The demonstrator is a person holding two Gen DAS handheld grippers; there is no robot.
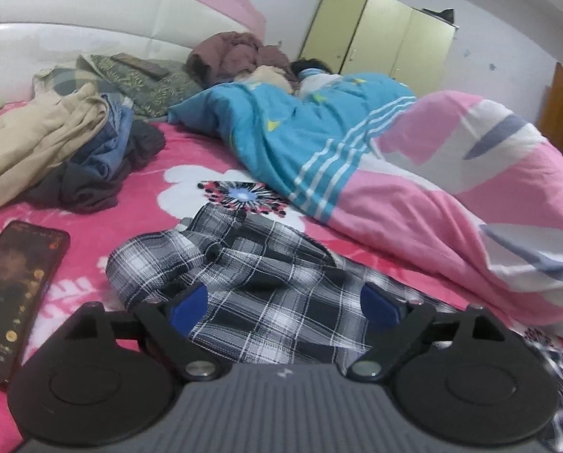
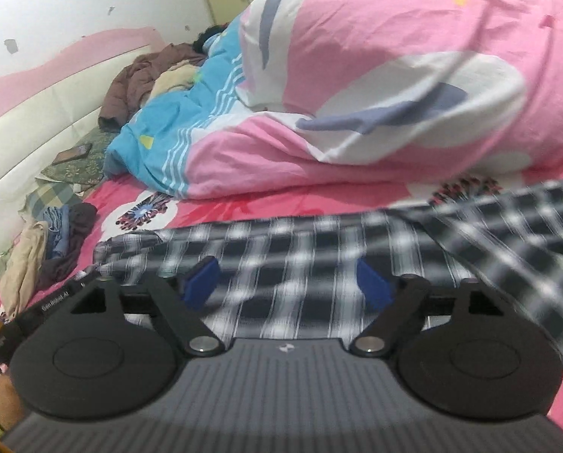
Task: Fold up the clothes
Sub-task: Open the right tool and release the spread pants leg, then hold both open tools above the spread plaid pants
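On the pink flowered bedsheet (image 1: 138,173), close in front of both cameras, lies a black-and-white plaid garment (image 1: 266,287), its woven check crossed by thin white lines. From the left wrist view it sits rumpled, with a rounded, bunched fold at its left end and flatter cloth spreading toward the right, where another plaid patch shows at the frame's lower right edge. From the right wrist view the same garment stretches wide across the sheet, smoother in the middle, with a second layer angled across at the right; that part is smeared by motion blur, so its folds cannot be read. The left gripper (image 1: 283,304) has its blue pads spread wide apart above the cloth, nothing pinched between them. The right gripper (image 2: 287,283) likewise stands with its blue pads far apart over the plaid, gripping nothing. Beside the garment to the left rests a phone (image 1: 15,302) with a lit screen. Farther back is a heap of clothes (image 1: 74,151) in beige, blue and dark tones. A pink, white and blue quilt (image 1: 413,173) covers a person lying on the bed, and a pale yellow wardrobe (image 1: 376,34) stands against the wall.
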